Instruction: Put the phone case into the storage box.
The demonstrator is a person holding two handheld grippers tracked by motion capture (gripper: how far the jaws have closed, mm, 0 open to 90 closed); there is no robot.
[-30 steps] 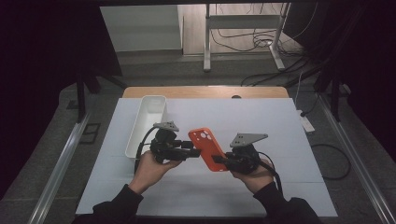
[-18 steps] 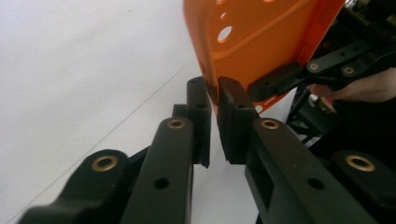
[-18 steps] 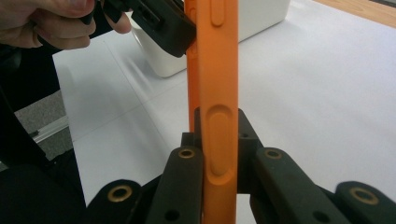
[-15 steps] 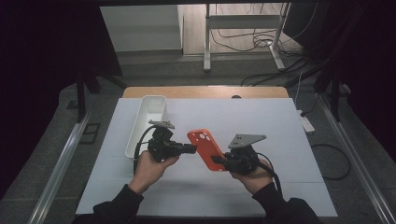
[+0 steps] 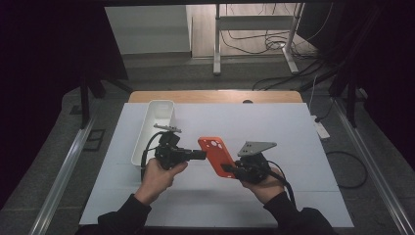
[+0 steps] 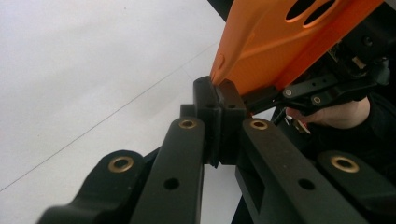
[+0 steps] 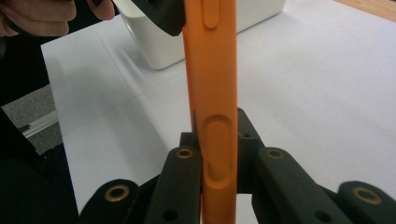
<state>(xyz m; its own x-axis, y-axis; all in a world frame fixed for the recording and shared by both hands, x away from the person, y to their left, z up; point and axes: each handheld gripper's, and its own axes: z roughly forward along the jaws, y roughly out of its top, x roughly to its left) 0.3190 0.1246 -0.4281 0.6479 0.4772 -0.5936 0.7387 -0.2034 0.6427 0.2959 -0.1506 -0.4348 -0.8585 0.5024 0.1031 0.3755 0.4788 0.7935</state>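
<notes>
Clearly both grippers meet on one orange case (image 5: 217, 155), held in the air over the middle of the white worktop (image 5: 274, 127). In the high view the case runs from about 11 o'clock down to 5 o'clock, camera cut-outs at its upper end.

The right gripper (image 5: 230, 171) has its fingers clamped on the case's lower end. In the right gripper view the case (image 7: 212, 93) stands edge-on and upright between the two fingers (image 7: 183, 168), which press on either face, a long side button sitting right at the pinch. The right hand (image 5: 262, 178) grips the tool from 5 o'clock of the case.

The left gripper (image 5: 203, 155) comes in from 9 o'clock and reaches the case's left edge. In the left gripper view its fingers (image 6: 208, 100) are drawn together, pads touching, with the corner of the case (image 6: 275, 42) resting at their tips; whether any of the edge is actually pinched between them I cannot tell. The left hand (image 5: 159, 174) holds that tool at 7 o'clock of the case.

A white bin (image 5: 154, 129) lies on the worktop at 10 o'clock of the case, just beyond the left gripper, its long side running away from the person. A wooden strip (image 5: 215, 96) borders the worktop's far edge.
</notes>
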